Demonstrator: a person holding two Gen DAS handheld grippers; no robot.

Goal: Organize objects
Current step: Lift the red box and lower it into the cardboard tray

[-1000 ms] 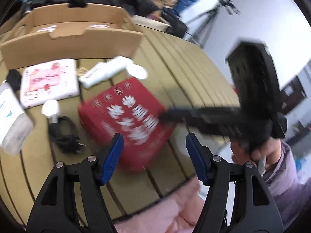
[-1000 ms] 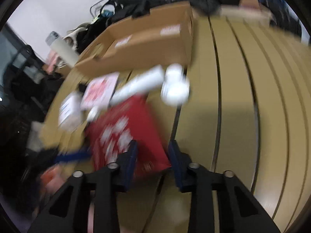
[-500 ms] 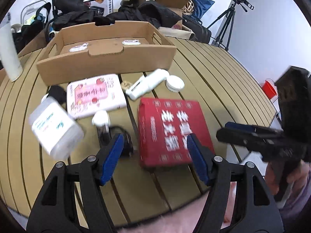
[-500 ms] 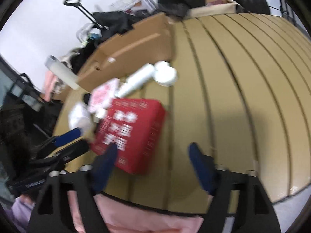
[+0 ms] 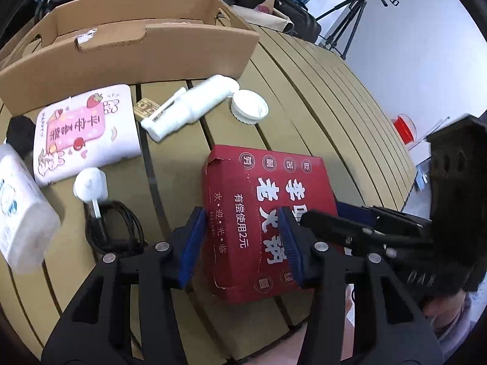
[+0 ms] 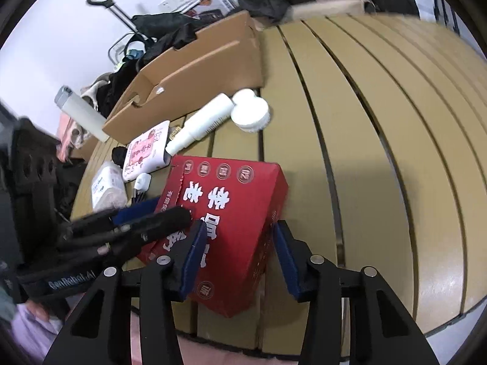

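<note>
A red box with white characters (image 5: 261,213) (image 6: 225,213) lies on the slatted table near its front edge. My left gripper (image 5: 240,243) is open and straddles the box's left part from the near side. My right gripper (image 6: 237,258) is open and straddles the box's right corner. Each gripper shows in the other's view, the right one (image 5: 359,228) at the box's right edge and the left one (image 6: 134,222) at its left edge. An open cardboard tray (image 5: 127,39) (image 6: 194,70) stands behind.
On the table lie a pink-and-white pack (image 5: 82,133), a white spray bottle (image 5: 191,106), a white lid (image 5: 249,111), a white plug with black cable (image 5: 97,200), and a white jar (image 5: 18,210). Bags and a tripod (image 5: 353,15) stand beyond the table.
Both grippers have moved in onto the red box from either side and their jaws have narrowed. The views have steadied, and the box is now between both pairs of fingers.
</note>
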